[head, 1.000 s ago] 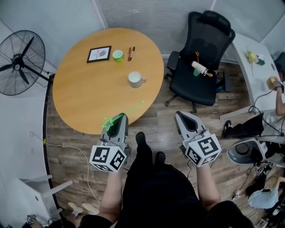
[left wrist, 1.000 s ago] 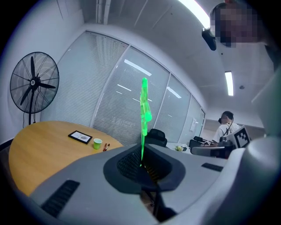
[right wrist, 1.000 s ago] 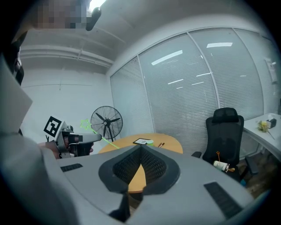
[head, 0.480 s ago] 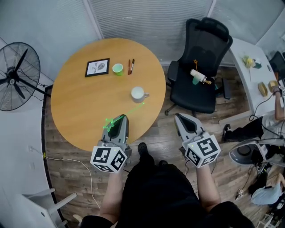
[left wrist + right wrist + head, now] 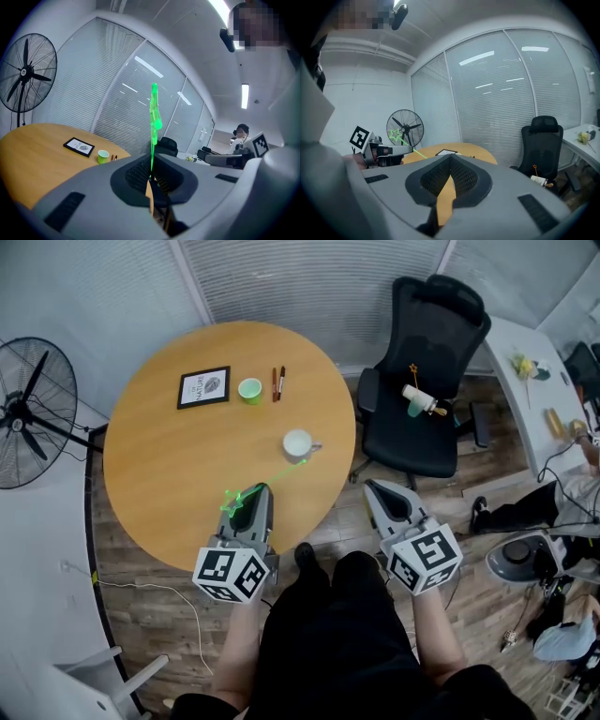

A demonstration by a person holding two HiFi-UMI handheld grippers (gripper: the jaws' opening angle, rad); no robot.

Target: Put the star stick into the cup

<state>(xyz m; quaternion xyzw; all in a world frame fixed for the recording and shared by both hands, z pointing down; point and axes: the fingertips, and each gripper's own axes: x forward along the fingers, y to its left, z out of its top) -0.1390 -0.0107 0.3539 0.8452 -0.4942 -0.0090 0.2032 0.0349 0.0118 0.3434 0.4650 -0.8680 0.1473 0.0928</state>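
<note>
The left gripper (image 5: 251,495) was clamped on the green star stick (image 5: 281,472) and held over the near edge of the round table (image 5: 159,465). The star end lay left of the jaws. The shaft pointed toward the white mug (image 5: 298,444), its tip near it. The right gripper (image 5: 386,501) was closed on nothing, off the table's edge. A green cup (image 5: 249,389) stood farther back, beside a framed picture (image 5: 203,387).

A round table (image 5: 178,456), a fan (image 5: 23,413) and a black chair (image 5: 427,381).
A framed picture (image 5: 203,387) and two pens (image 5: 277,382) lie on the table; the fan stands left, the chair right.
</note>
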